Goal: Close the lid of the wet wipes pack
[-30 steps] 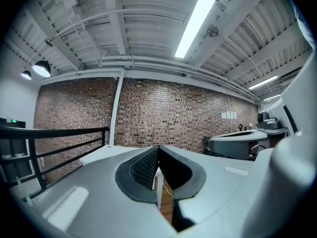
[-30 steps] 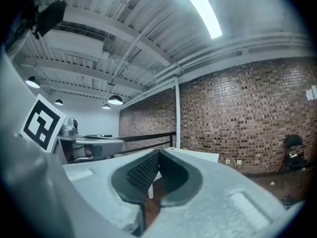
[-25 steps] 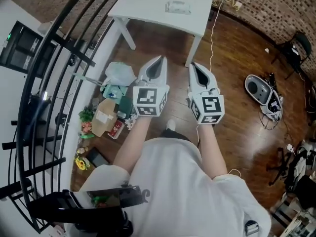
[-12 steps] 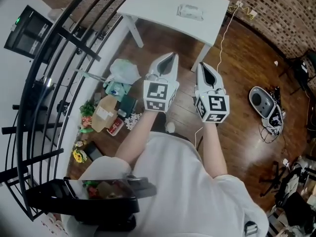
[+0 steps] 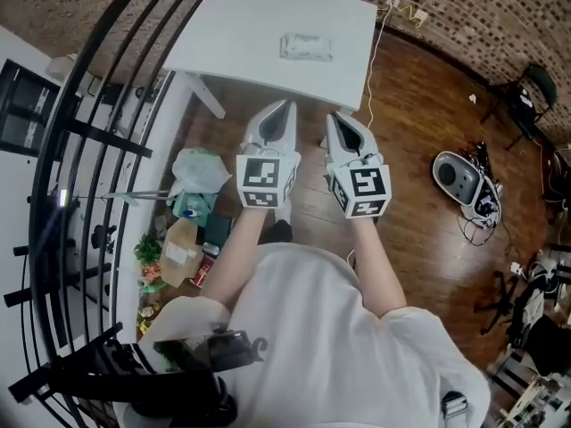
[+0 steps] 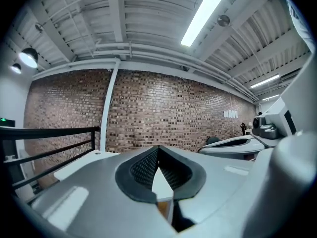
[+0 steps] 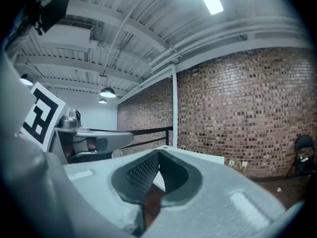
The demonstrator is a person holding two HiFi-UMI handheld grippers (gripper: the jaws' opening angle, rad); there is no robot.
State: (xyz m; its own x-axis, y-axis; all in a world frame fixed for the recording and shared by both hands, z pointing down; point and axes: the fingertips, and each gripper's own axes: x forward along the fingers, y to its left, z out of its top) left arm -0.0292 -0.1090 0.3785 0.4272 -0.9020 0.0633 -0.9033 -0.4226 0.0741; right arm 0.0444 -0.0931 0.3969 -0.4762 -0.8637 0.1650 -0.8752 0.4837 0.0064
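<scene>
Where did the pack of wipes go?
In the head view, the wipes pack lies on the white table at the top, ahead of the left gripper and right gripper, touching neither.

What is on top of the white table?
A wet wipes pack lies flat on the white table. From up here the pack is too small to tell whether its lid is open, and the bit of tabletop under the pack is covered.

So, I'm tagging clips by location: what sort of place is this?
Probably an indoor loft-style workshop or lab: bare brick wall, wooden floor strewn with cabled equipment, and a black metal railing beside a white table.
</scene>
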